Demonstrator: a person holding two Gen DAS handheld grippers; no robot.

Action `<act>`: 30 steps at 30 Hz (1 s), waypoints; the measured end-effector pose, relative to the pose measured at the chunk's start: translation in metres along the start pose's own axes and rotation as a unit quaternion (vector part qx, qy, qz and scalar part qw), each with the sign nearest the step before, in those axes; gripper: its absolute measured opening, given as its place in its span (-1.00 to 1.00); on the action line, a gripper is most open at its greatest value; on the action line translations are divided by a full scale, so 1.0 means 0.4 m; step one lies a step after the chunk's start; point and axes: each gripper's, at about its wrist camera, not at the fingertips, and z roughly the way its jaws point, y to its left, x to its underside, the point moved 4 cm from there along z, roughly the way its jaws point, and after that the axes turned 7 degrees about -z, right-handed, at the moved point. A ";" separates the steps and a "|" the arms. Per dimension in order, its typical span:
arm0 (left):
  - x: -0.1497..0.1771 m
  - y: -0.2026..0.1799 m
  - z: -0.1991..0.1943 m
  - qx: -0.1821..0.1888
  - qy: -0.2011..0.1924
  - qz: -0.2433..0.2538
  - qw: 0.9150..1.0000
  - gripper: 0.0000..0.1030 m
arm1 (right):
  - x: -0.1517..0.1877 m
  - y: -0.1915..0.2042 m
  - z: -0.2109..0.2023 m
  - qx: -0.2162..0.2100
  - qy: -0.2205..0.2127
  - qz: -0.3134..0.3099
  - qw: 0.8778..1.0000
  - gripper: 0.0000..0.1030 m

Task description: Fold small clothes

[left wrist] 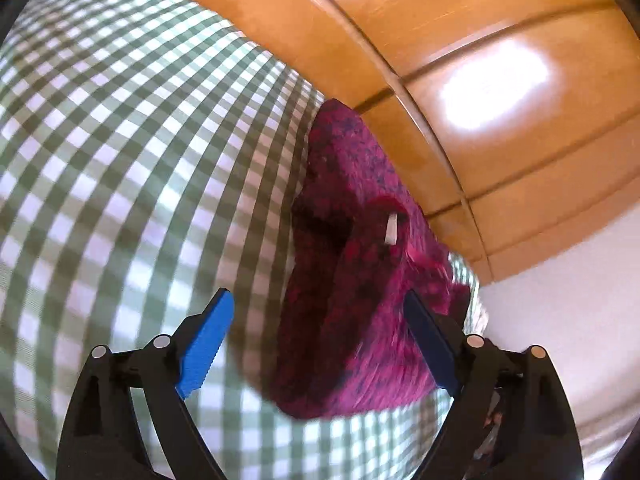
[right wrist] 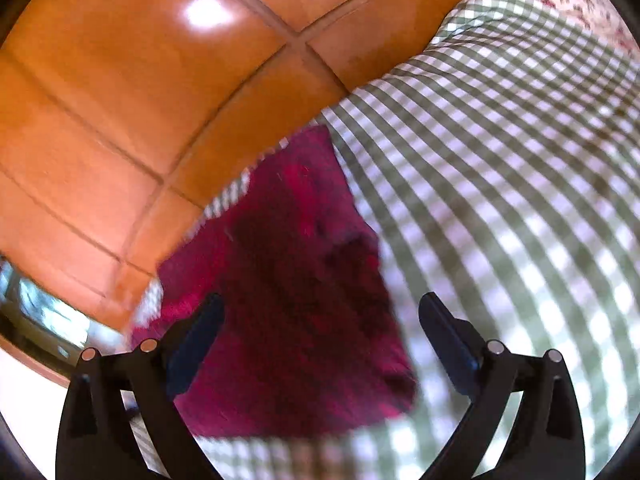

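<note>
Item 1: my left gripper (left wrist: 320, 320), black arms with blue ribbed pads. Jaws spread wide, nothing clamped. The pads press on nothing.

Item 2: my right gripper (right wrist: 320, 332), same build, pads in shadow. Jaws spread wide, holding nothing.

Item 3: small magenta fuzzy knit garment with dark flecks (left wrist: 352, 280). From the left wrist view it lies bunched on the cloth ahead of my left jaws and between them, reaching toward the right-hand pad; whether it touches that pad I cannot tell (blur). A small white tag (left wrist: 391, 229) shows near its folded upper part. From the right wrist view the same garment (right wrist: 296, 280) lies ahead of my right jaws, towards the left-hand pad, its near edge just short of the gap.

Item 4: green-and-white gingham cloth (left wrist: 120, 160), spread under the garment and under both jaws.

Item 5: orange-brown wooden panelling (left wrist: 480, 80), beyond the cloth's far edge.
</note>
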 end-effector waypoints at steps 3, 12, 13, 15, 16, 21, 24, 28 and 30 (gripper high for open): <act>0.077 -0.018 0.019 -0.017 0.024 0.057 0.998 0.65 | 0.051 0.021 0.039 0.009 0.026 -0.034 0.999 0.77; 0.166 -0.044 0.114 -0.038 0.060 0.098 0.993 -0.45 | 0.088 0.041 0.074 0.056 0.041 -0.068 0.995 -0.37; 0.168 -0.042 0.100 -0.035 0.059 0.100 0.993 -0.49 | 0.088 0.042 0.056 0.051 0.037 -0.066 0.996 -0.44; 0.173 -0.042 0.084 -0.037 0.059 0.113 0.991 -0.66 | 0.092 0.050 0.029 0.046 0.035 -0.068 0.996 -0.48; 0.183 -0.044 0.067 -0.037 0.060 0.120 0.990 -0.69 | 0.100 0.056 0.018 0.042 0.038 -0.069 0.996 -0.49; 0.228 -0.035 0.004 -0.031 0.074 0.141 0.987 -0.76 | 0.153 0.071 -0.055 0.016 0.053 -0.060 0.997 -0.51; 0.280 -0.024 -0.047 -0.026 0.090 0.144 0.985 -0.76 | 0.208 0.065 -0.091 0.012 0.075 -0.060 0.995 -0.51; 0.365 -0.005 -0.119 -0.018 0.112 0.139 0.984 -0.76 | 0.298 0.054 -0.159 0.009 0.107 -0.061 0.992 -0.52; 0.409 -0.003 -0.152 -0.013 0.123 0.136 0.983 -0.76 | 0.344 0.049 -0.192 0.011 0.126 -0.064 0.990 -0.52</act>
